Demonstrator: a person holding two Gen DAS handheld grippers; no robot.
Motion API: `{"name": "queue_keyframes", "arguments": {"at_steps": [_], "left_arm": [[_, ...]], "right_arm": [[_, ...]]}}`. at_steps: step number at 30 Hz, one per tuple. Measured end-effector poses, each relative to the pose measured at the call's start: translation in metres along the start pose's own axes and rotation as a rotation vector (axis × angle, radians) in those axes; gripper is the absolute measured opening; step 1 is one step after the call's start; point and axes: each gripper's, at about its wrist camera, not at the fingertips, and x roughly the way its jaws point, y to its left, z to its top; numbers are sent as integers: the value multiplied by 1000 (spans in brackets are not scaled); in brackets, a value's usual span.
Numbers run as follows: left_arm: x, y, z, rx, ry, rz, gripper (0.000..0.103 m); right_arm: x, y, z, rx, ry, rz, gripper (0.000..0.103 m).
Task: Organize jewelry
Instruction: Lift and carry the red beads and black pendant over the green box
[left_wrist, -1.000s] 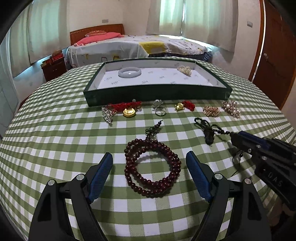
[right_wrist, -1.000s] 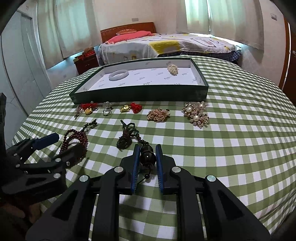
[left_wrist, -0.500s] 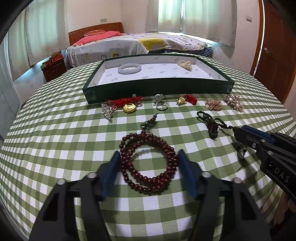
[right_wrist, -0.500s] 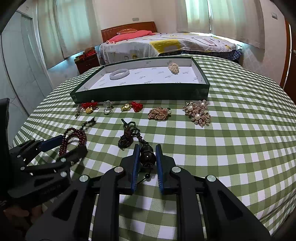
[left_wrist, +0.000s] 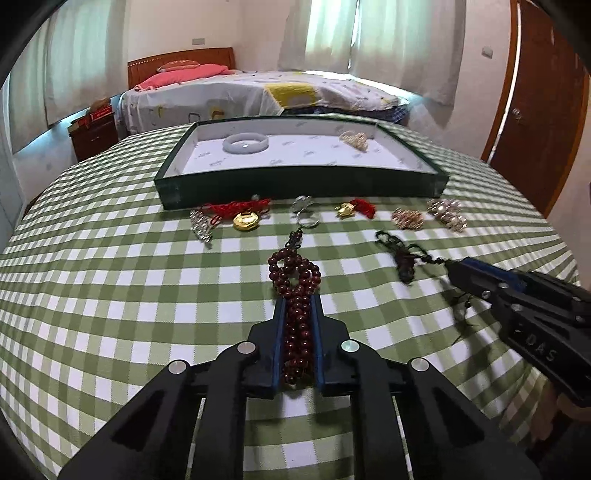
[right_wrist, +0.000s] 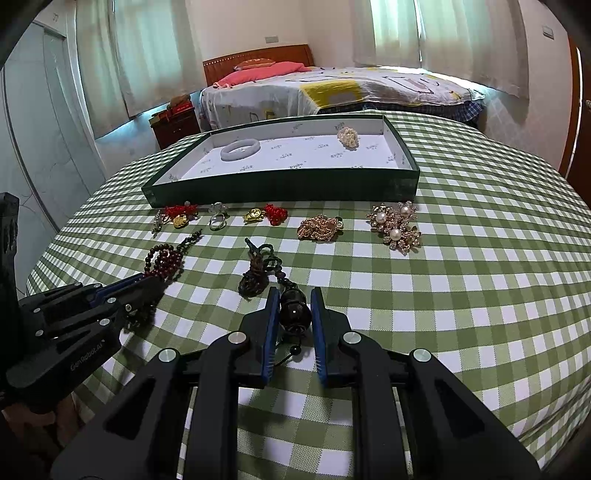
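The red beads (left_wrist: 295, 295) are lying on the tabletop (left_wrist: 110, 295) in front of the tray (left_wrist: 295, 184), and the left gripper (left_wrist: 297, 332) is pinching them, its fingers (left_wrist: 277, 339) squeezing the strand into a narrow bunch with a loop of beads poking out ahead toward the tray. From the right wrist view the same beads (right_wrist: 164, 260) are showing at the tip of the left gripper (right_wrist: 147, 284), near the tray's left corner side. The right gripper (right_wrist: 293, 325) is clamping a dark pendant (right_wrist: 294, 312), fingers (right_wrist: 271, 325) pressing on either side of its round bead, while the knotted cord (right_wrist: 258, 273) is trailing forward toward the tray (right_wrist: 280, 184). In the left wrist view the right gripper (left_wrist: 458, 269) is coming in from the right, with that cord (left_wrist: 402, 254) lying just ahead of it.

Along the tray's front wall a row of small pieces is sitting: a red-cord gold charm (left_wrist: 245, 219), a ring (left_wrist: 304, 214), a second gold charm (left_wrist: 354, 208), a gold chain (right_wrist: 319, 228) and pearl brooches (right_wrist: 397, 229). Inside the tray, a pale bangle (left_wrist: 245, 143) is resting to the left and a pearl cluster (left_wrist: 355, 139) to the right. Beyond the tray, a bed (right_wrist: 332, 88) is filling the background.
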Motion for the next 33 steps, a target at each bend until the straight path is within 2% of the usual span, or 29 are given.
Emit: {"name": "queue_keyframes", "arguments": {"at_steps": [22, 33], "left_arm": [[-31, 4, 30, -23, -120, 3, 12], [-40, 1, 58, -16, -170, -18, 12]], "right_arm": [[-31, 1, 24, 6, -108, 32, 17], [-48, 1, 57, 6, -187, 42, 17]]}}
